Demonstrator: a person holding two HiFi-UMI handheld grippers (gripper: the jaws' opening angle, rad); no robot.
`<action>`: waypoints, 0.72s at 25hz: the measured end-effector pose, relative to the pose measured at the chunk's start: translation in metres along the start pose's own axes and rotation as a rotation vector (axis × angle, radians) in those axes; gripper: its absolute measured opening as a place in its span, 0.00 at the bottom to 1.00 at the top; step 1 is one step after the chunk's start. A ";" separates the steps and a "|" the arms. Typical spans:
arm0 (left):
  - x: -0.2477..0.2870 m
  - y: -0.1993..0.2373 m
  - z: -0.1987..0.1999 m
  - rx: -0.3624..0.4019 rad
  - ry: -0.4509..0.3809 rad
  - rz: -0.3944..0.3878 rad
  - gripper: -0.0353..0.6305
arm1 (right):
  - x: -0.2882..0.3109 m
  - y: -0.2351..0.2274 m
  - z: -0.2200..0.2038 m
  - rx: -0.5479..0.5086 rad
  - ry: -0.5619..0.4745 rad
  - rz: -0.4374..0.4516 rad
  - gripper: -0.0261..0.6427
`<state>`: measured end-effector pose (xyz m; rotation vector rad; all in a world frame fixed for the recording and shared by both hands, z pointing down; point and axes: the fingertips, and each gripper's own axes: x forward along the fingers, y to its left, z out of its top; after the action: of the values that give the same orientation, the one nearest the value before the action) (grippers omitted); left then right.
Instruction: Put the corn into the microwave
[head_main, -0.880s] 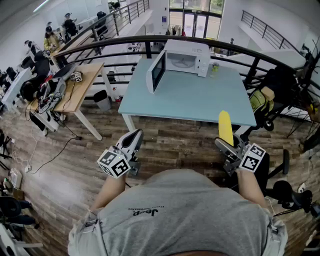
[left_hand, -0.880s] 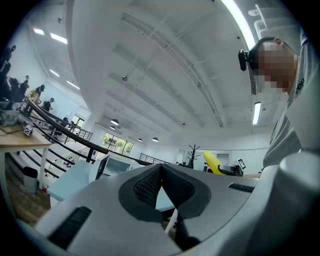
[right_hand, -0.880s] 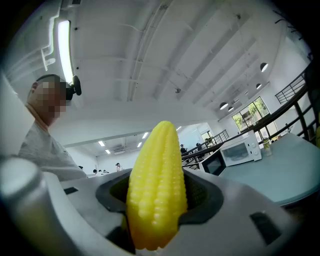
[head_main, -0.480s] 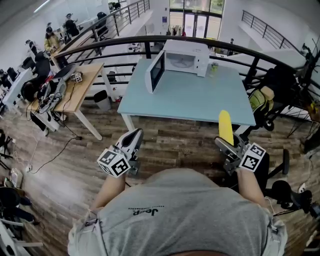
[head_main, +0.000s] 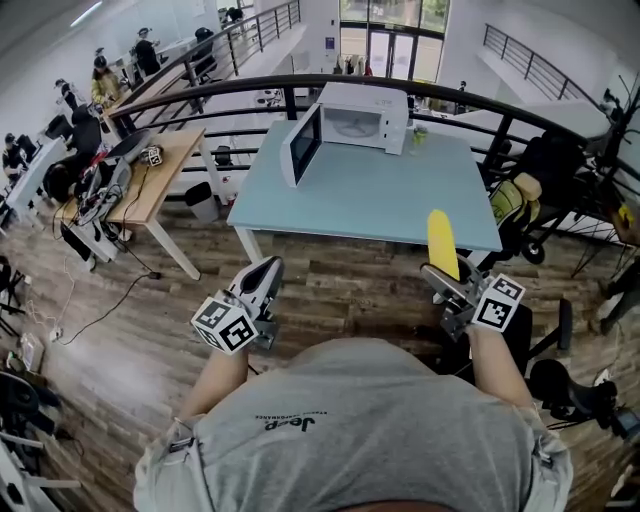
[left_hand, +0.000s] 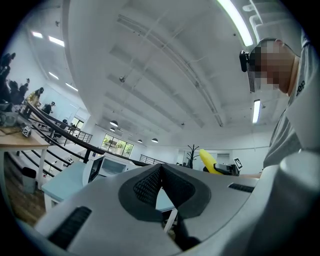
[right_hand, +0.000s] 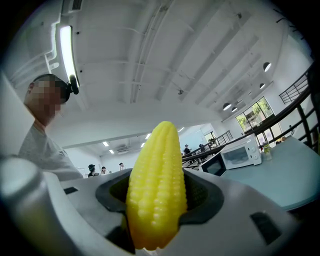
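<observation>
A yellow corn cob (head_main: 441, 242) (right_hand: 156, 185) sticks out forward from my right gripper (head_main: 447, 281), whose jaws are shut on its lower end. The cob hangs over the near right edge of the light blue table (head_main: 370, 195). At the table's far side stands the white microwave (head_main: 355, 118) (right_hand: 239, 154) with its door (head_main: 300, 146) swung open to the left. My left gripper (head_main: 262, 280) (left_hand: 159, 186) is shut with nothing in it, held over the wooden floor short of the table. The corn (left_hand: 209, 160) also shows at the right in the left gripper view.
A black curved railing (head_main: 300, 85) runs behind the table. A small green cup (head_main: 420, 133) stands right of the microwave. A wooden desk (head_main: 150, 175) with clutter is to the left, a dark chair with bags (head_main: 540, 190) to the right. People sit far back left.
The table and microwave have shifted slightly left and up in the head view. The right gripper with the corn has moved a little left and up. The left gripper has hardly moved.
</observation>
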<state>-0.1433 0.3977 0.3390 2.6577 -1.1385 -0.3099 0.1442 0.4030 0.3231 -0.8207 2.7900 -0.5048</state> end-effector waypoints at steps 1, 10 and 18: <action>0.002 -0.006 -0.002 -0.001 -0.003 0.001 0.06 | -0.001 -0.001 0.004 -0.009 0.002 0.009 0.42; 0.014 -0.051 -0.022 -0.003 -0.012 0.029 0.06 | -0.014 -0.012 0.023 -0.032 0.021 0.068 0.42; 0.030 -0.074 -0.029 0.010 0.002 0.032 0.06 | -0.024 -0.023 0.029 -0.037 0.016 0.093 0.42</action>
<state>-0.0649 0.4291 0.3415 2.6449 -1.1839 -0.2961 0.1837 0.3905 0.3065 -0.6926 2.8443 -0.4467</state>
